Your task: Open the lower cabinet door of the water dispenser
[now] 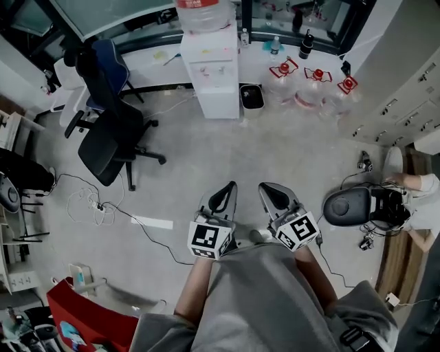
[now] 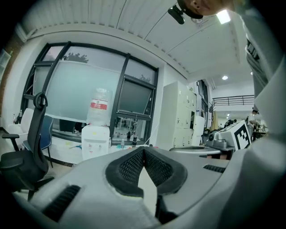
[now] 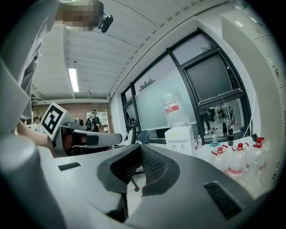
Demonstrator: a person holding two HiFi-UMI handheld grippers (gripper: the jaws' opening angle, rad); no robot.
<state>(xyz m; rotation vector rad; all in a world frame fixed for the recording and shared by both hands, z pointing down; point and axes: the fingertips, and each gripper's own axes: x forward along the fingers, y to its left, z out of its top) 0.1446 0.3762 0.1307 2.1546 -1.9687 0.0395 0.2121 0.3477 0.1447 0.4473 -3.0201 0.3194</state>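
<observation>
The white water dispenser [image 1: 211, 69] stands at the far wall with a clear bottle [image 1: 203, 12] on top; its lower cabinet door [image 1: 220, 102] is closed. My left gripper [image 1: 223, 194] and right gripper [image 1: 270, 192] are side by side close to my body, both shut and holding nothing, a long stretch of floor short of the dispenser. In the left gripper view the dispenser [image 2: 95, 142] is small and left of the shut left gripper [image 2: 143, 150]. In the right gripper view the dispenser [image 3: 181, 138] lies right of the shut right gripper [image 3: 140, 147].
A dark office chair [image 1: 110, 130] stands left of the dispenser and a black bin [image 1: 251, 96] right beside it. Several red-capped water jugs [image 1: 309, 89] line the wall to the right. Cables [image 1: 89, 203] trail on the left floor. A black device [image 1: 350, 205] and a person's arm [image 1: 419, 189] are at right.
</observation>
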